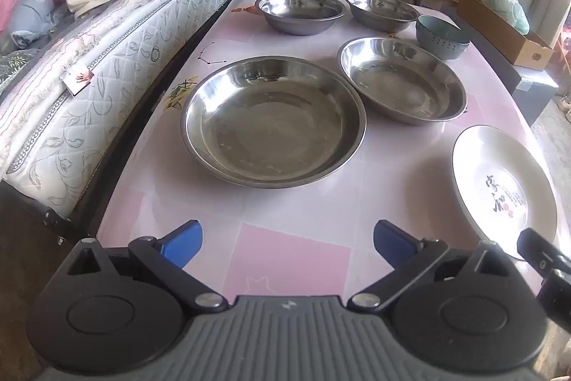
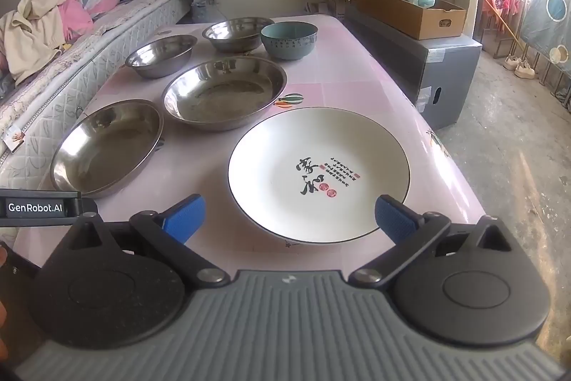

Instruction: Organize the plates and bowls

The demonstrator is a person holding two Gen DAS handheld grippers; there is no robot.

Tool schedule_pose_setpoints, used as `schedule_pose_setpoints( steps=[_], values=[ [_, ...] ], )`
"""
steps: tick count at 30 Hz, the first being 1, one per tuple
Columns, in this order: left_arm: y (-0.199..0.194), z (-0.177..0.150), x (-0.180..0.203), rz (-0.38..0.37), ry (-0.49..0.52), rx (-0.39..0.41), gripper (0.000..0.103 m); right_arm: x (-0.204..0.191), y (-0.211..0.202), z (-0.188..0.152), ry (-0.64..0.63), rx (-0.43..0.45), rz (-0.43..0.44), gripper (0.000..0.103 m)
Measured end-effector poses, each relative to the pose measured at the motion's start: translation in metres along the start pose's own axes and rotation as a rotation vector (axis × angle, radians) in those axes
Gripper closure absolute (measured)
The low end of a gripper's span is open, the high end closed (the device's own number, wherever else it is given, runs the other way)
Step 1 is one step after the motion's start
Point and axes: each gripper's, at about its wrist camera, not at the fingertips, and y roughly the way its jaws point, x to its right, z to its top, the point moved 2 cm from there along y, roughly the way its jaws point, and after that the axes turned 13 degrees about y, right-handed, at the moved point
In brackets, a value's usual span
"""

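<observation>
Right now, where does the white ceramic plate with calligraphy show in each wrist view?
Left wrist: white plate at the right edge, partly cut off.
Right wrist: it sits centre frame, just ahead of the open right gripper.
Shared landmark: the teal bowl at the table's far end.

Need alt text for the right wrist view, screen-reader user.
The right tool hovers open and empty over the near edge of a white plate with calligraphy on a pink table. Behind and left sit two steel plates, two steel bowls and a teal bowl; a bed runs along the left.
</observation>
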Motion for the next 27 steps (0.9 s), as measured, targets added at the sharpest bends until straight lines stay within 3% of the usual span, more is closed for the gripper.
schedule_pose_setpoints(
  steps=[9, 10, 27],
  values=[
    [-0.006, -0.002, 0.005, -0.044, 0.015, 0.012, 0.0, 0.001, -0.001, 0.002, 0.025, -0.051, -0.014, 0.001],
    [-0.007, -0.004, 0.005, -0.047, 0.021, 0.015, 0.0, -0.003, -0.008, -0.003, 0.006, -0.025, -0.019, 0.001],
    [-0.007, -0.006, 0.02, -0.096, 0.07, 0.007, 0.0, 0.01, -0.003, 0.0, 0.035, -0.065, -0.023, 0.001]
  ],
)
